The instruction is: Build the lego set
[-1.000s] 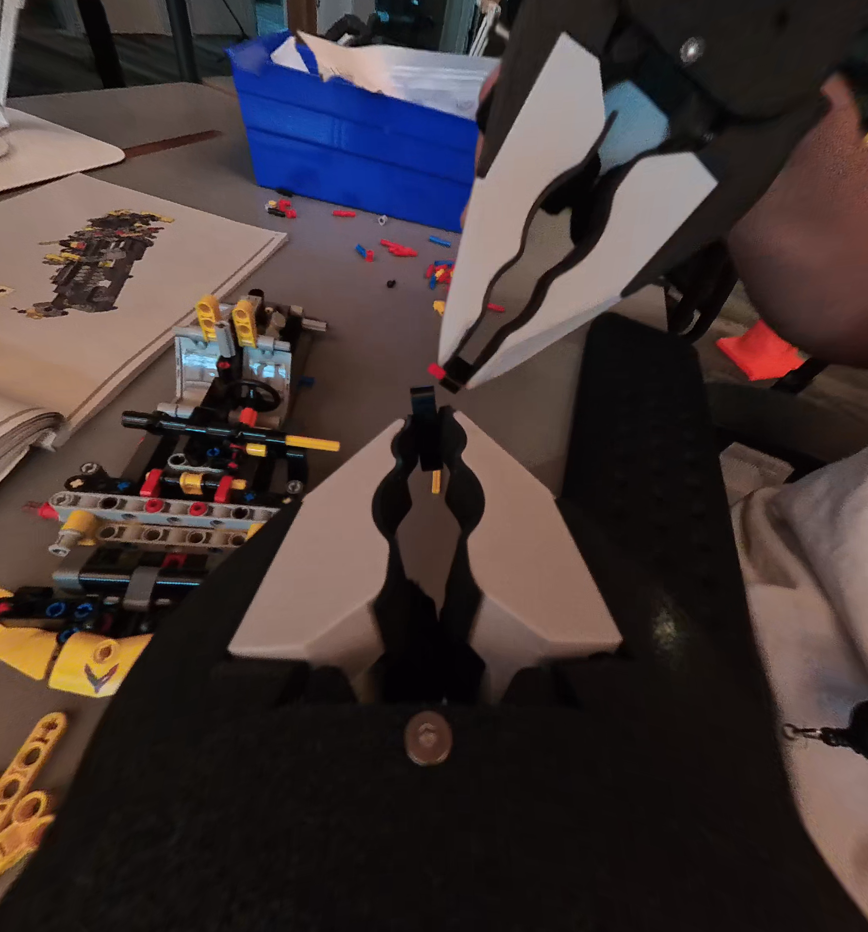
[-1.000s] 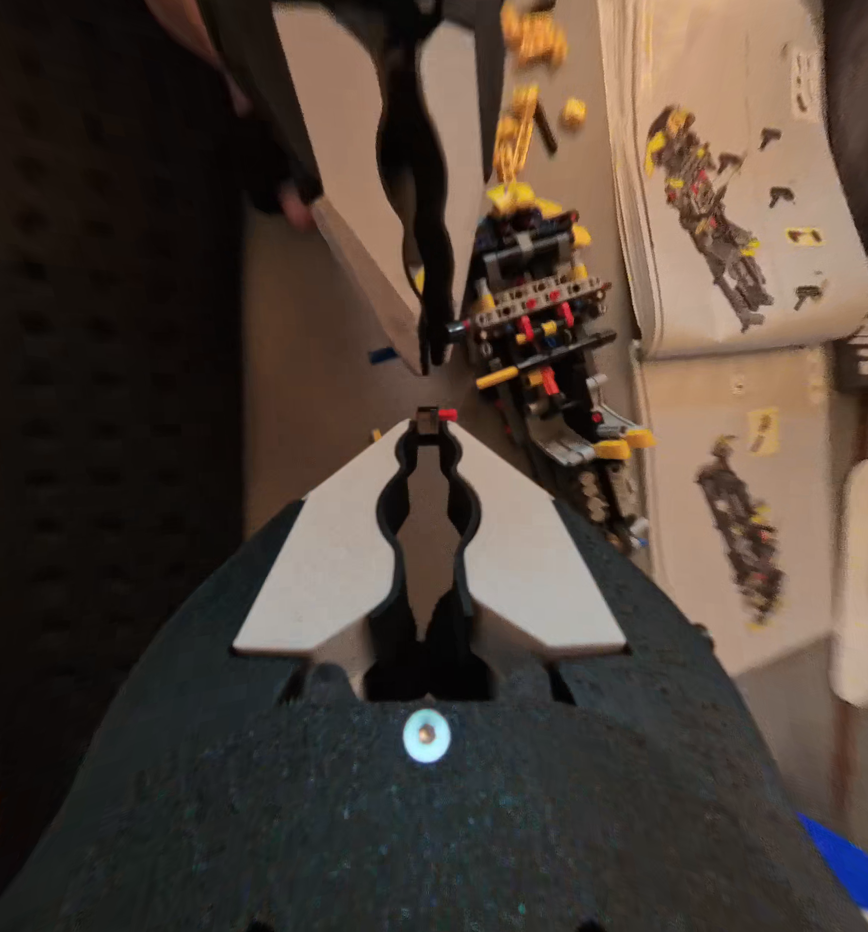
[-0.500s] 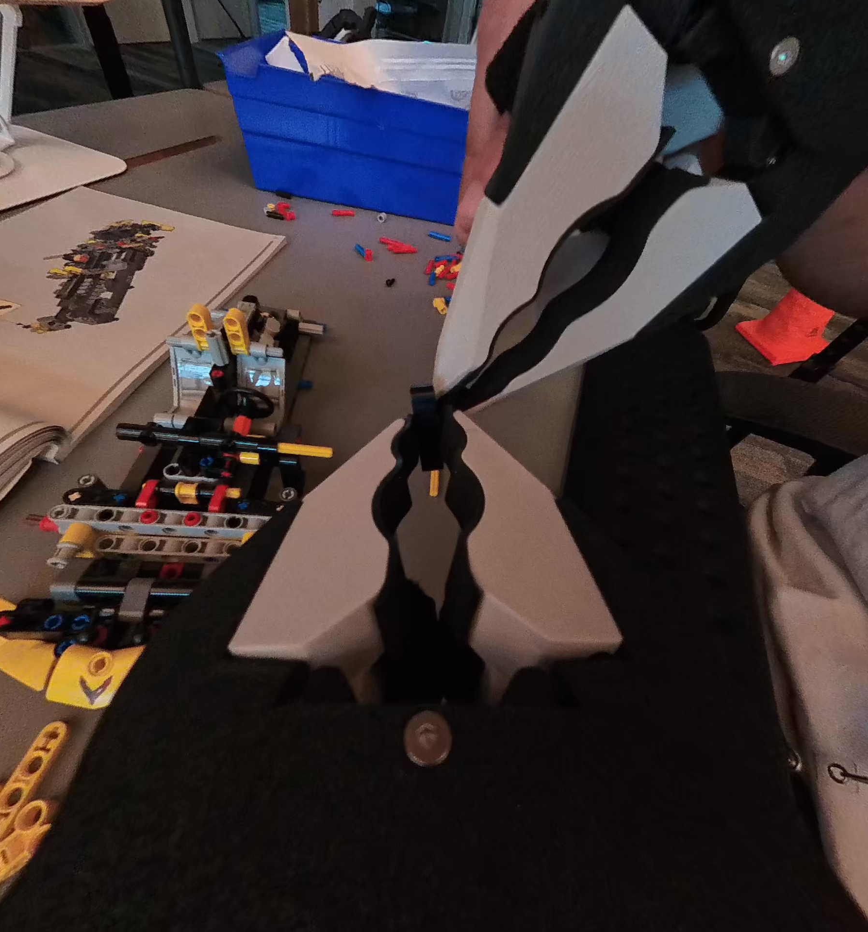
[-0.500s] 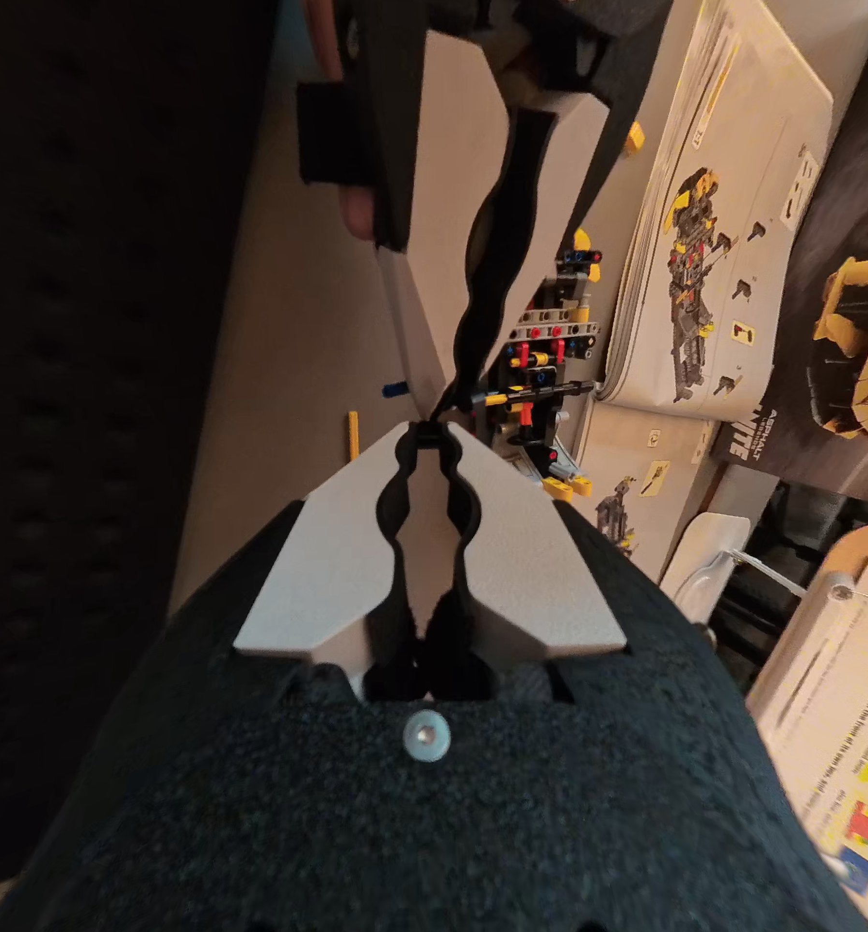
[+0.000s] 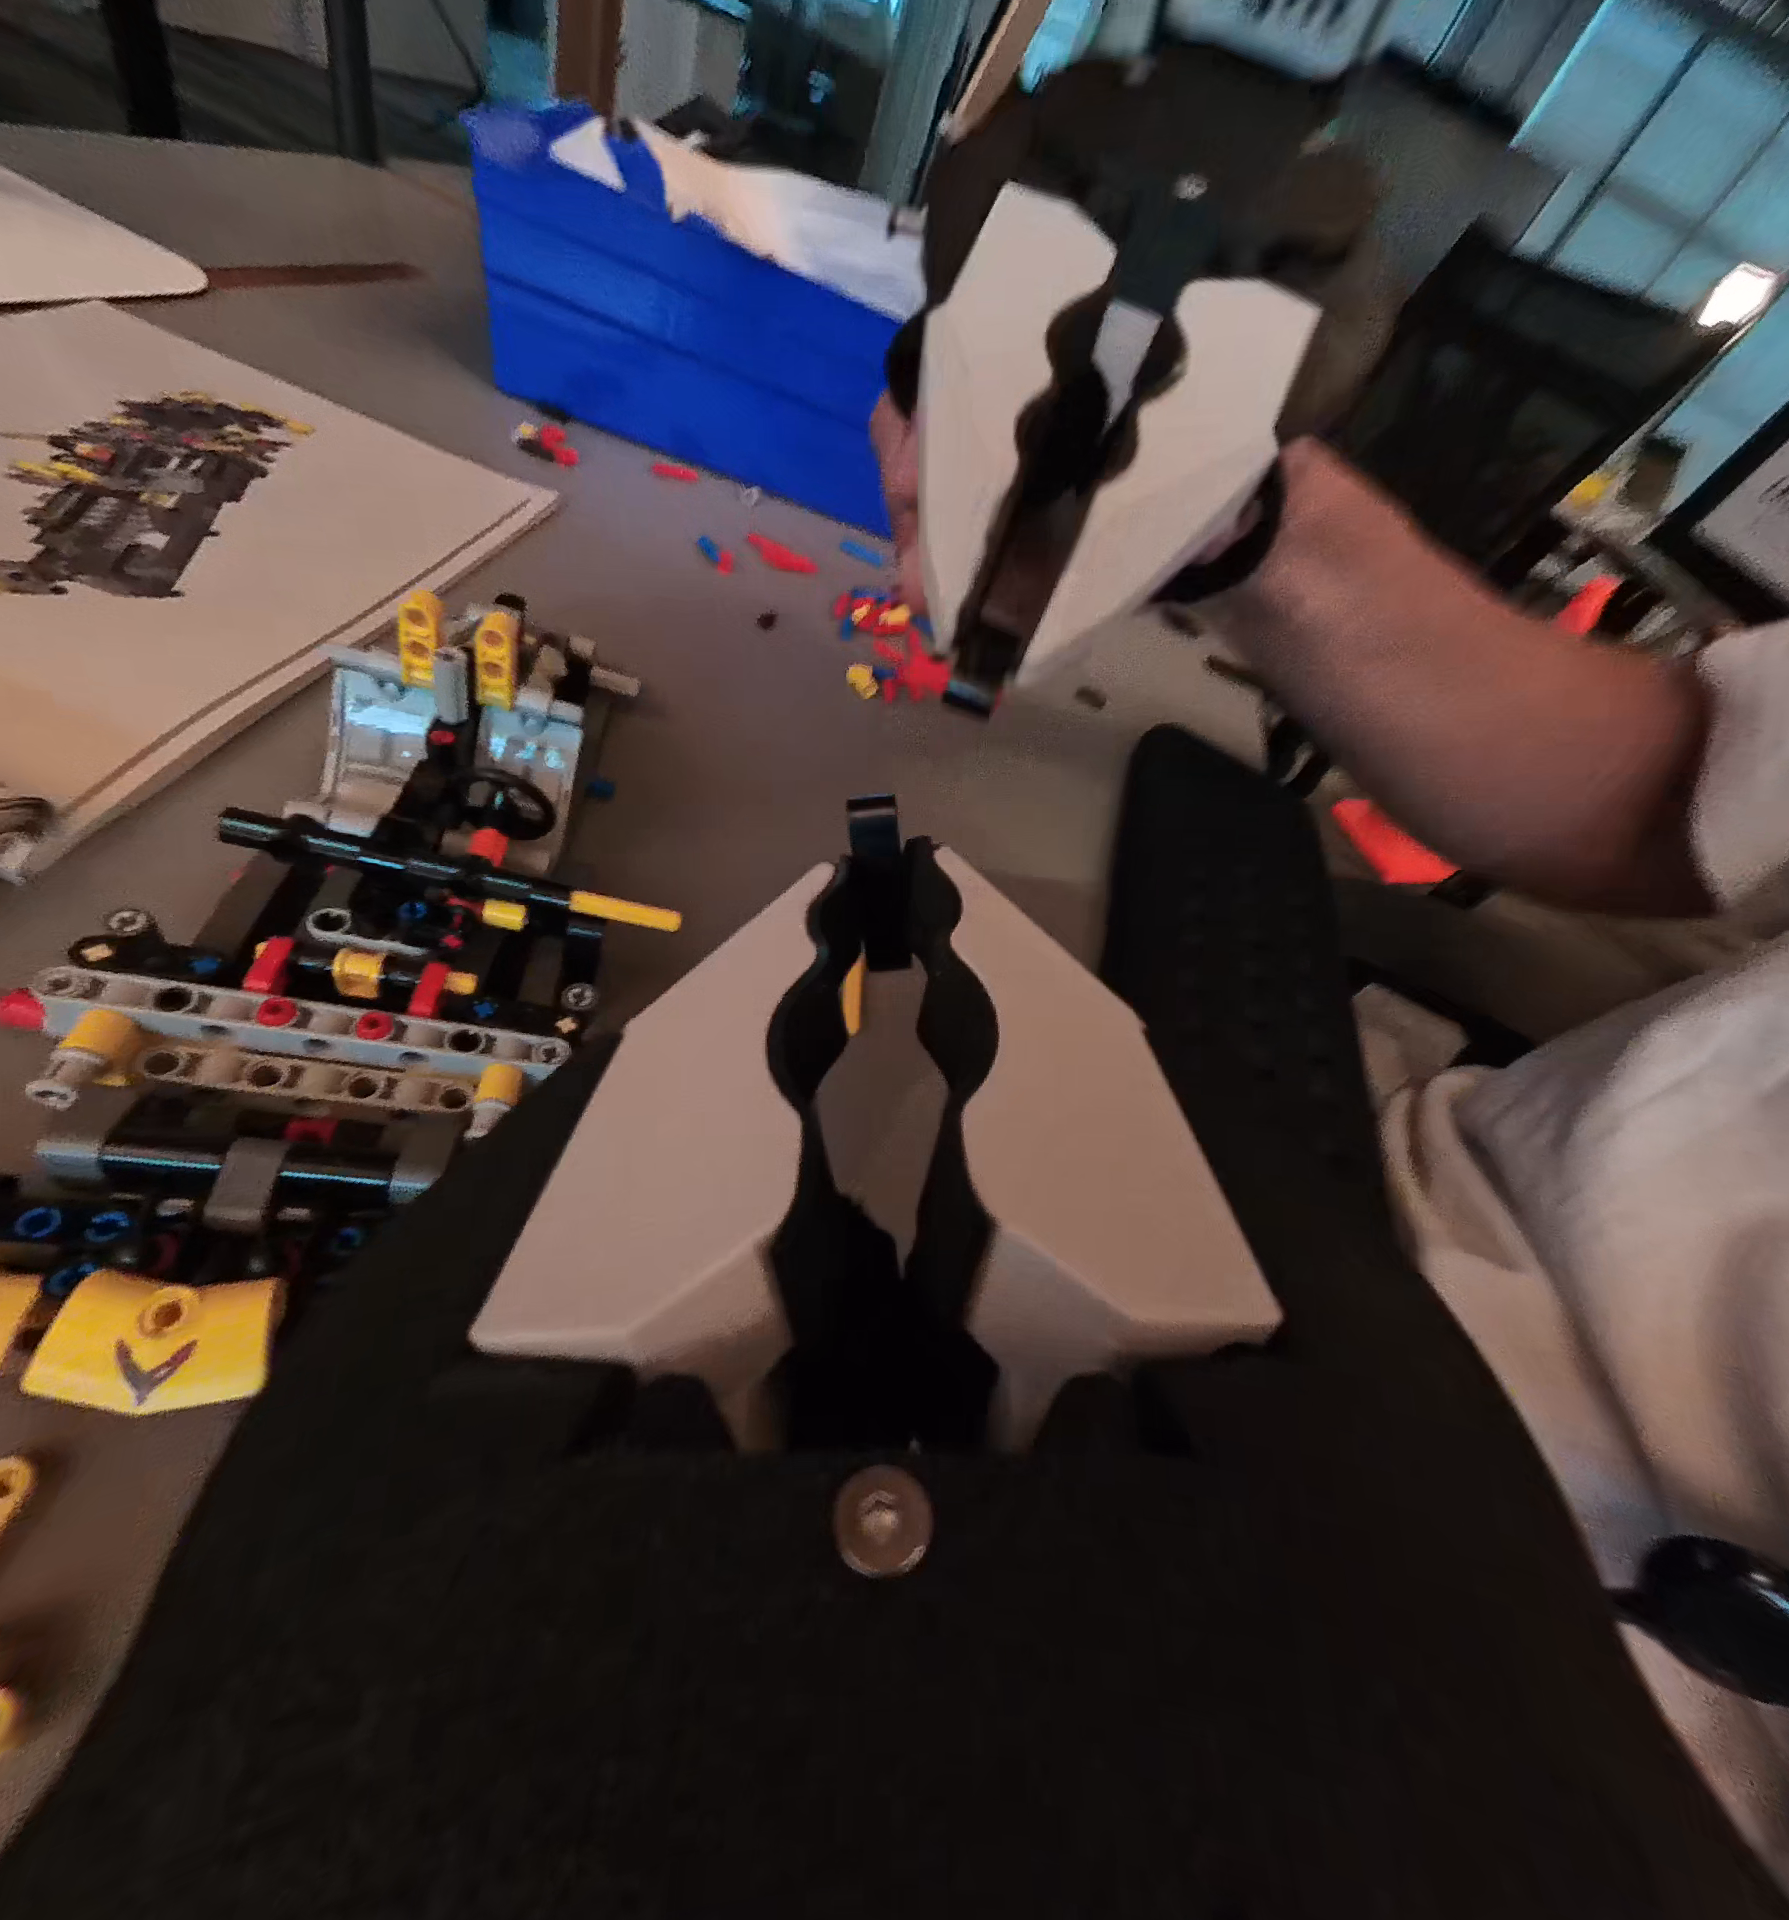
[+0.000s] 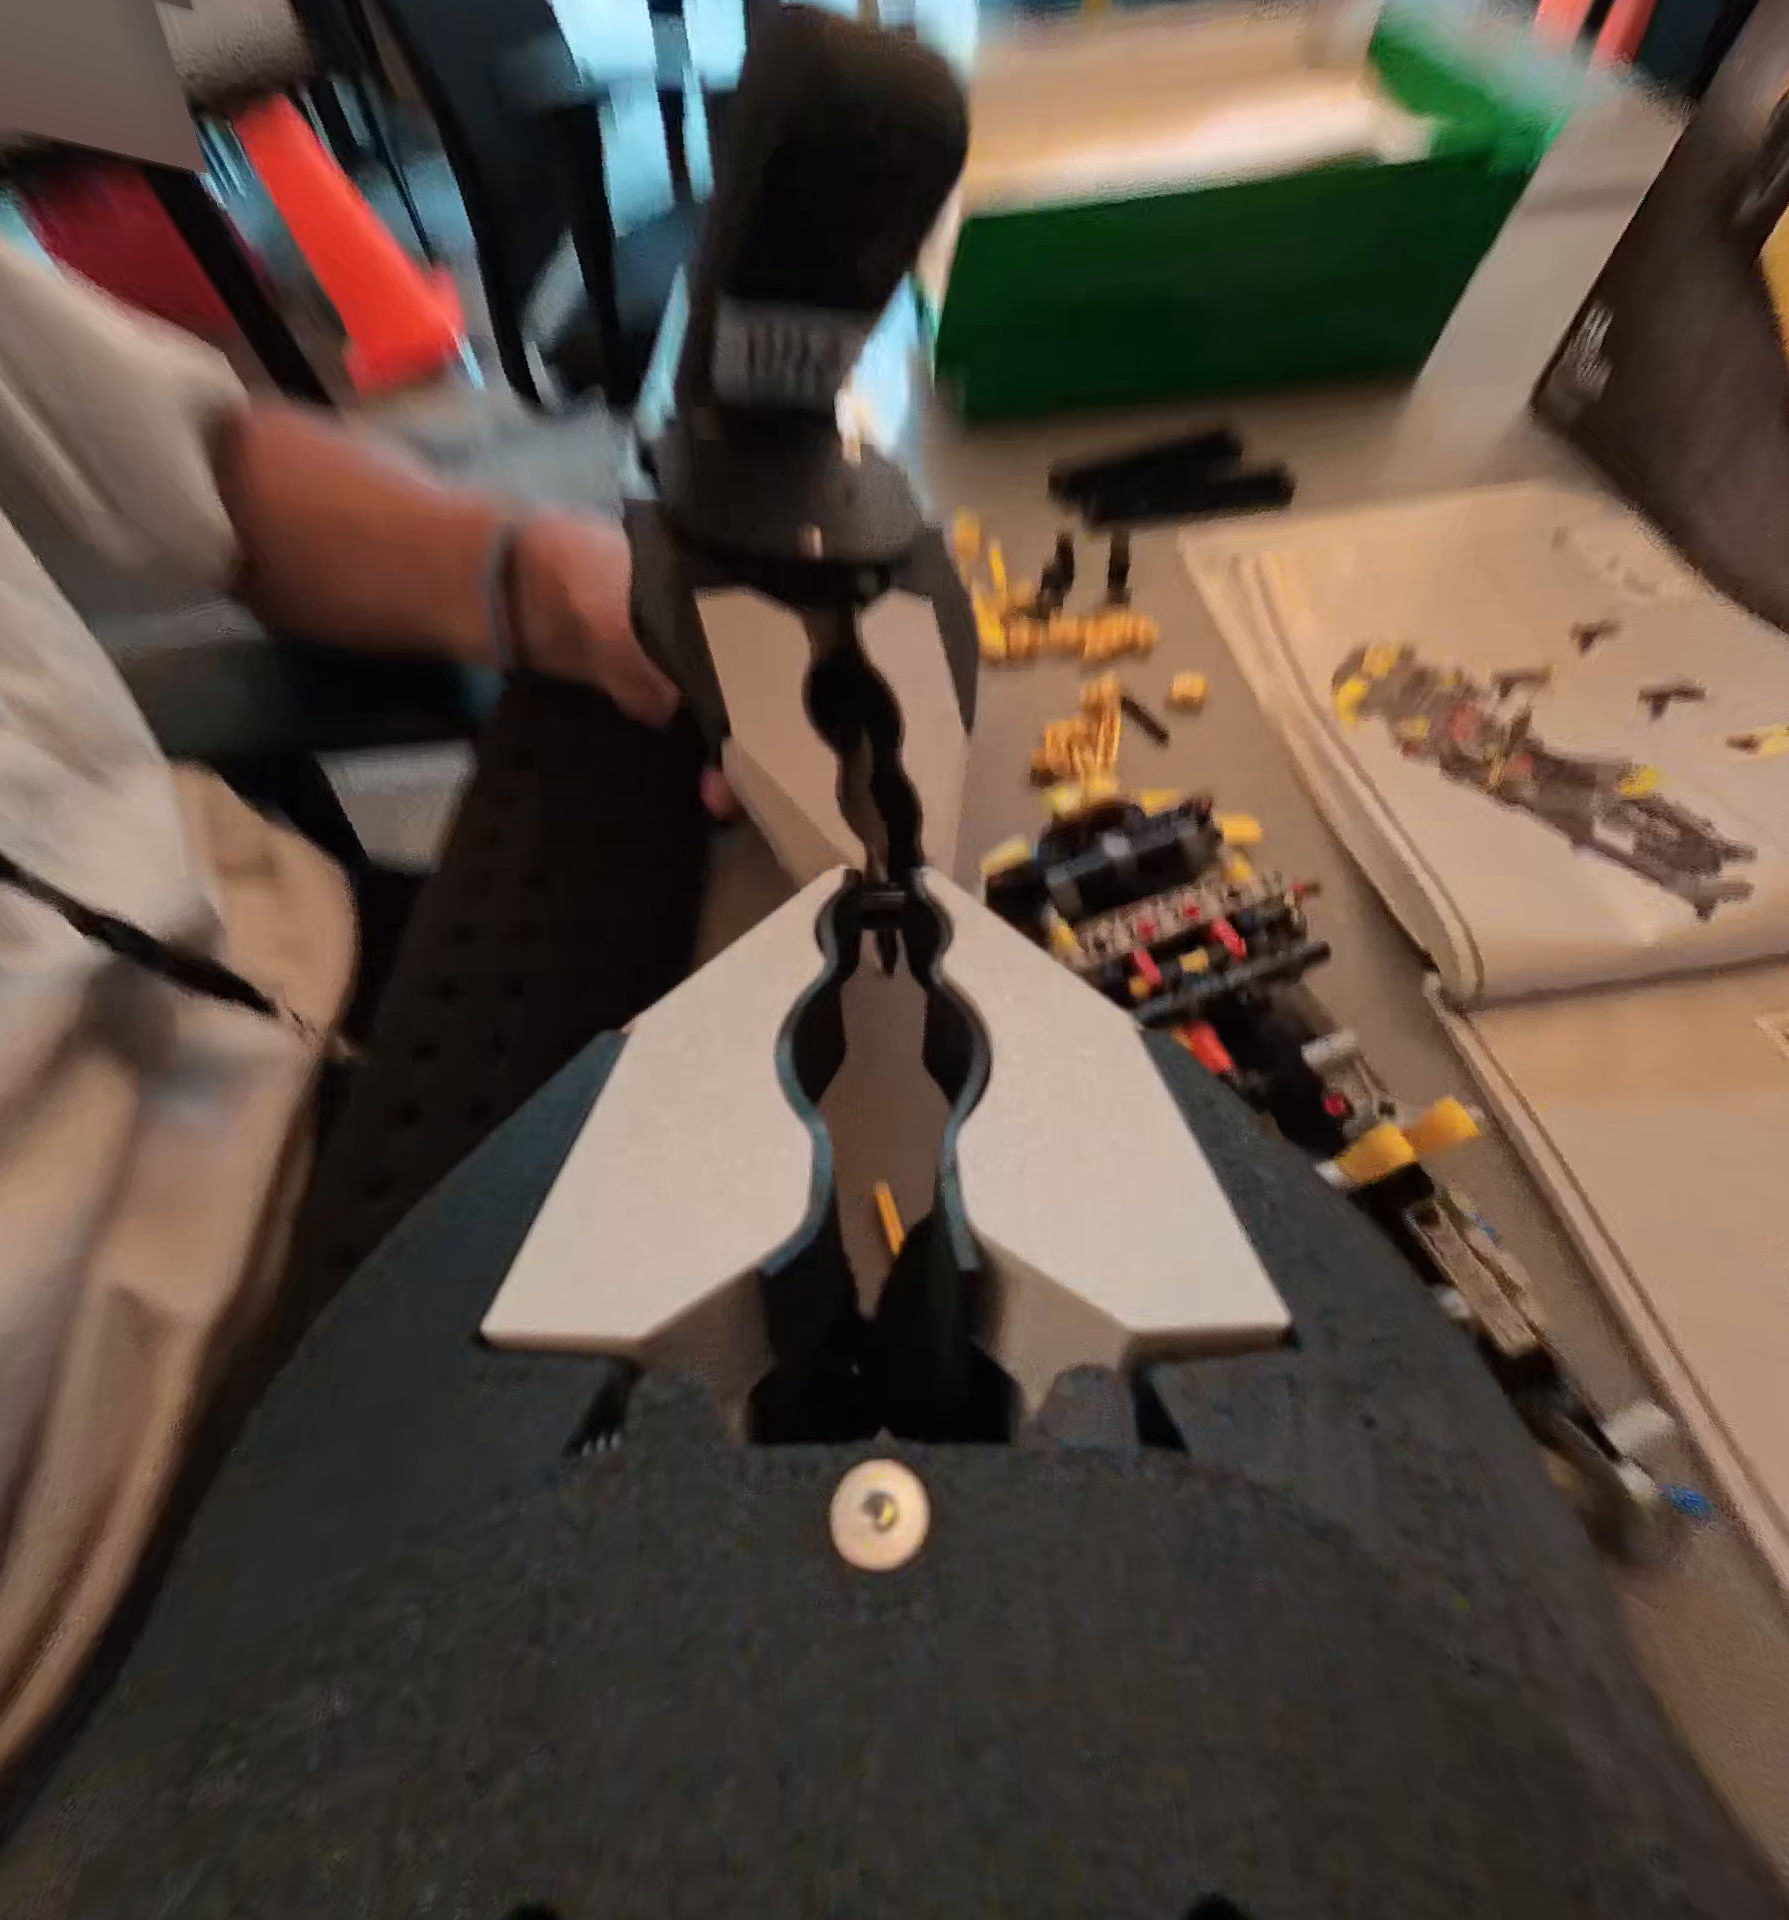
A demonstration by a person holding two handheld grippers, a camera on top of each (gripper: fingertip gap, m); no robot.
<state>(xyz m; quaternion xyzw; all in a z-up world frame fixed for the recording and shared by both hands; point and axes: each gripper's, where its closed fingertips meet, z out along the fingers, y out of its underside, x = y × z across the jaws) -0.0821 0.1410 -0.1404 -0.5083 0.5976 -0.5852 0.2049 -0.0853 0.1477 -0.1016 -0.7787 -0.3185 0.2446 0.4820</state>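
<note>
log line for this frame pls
left gripper: shut on black piece | right gripper: shut on small piece | grippers apart | chassis: on table

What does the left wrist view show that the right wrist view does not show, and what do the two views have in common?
Only the left wrist view shows the blue bin and the loose red and blue pieces beside it. Only the right wrist view shows the green box and the scattered yellow pieces. Both show the half-built lego model, the open instruction book, the left gripper and the right gripper.
</note>
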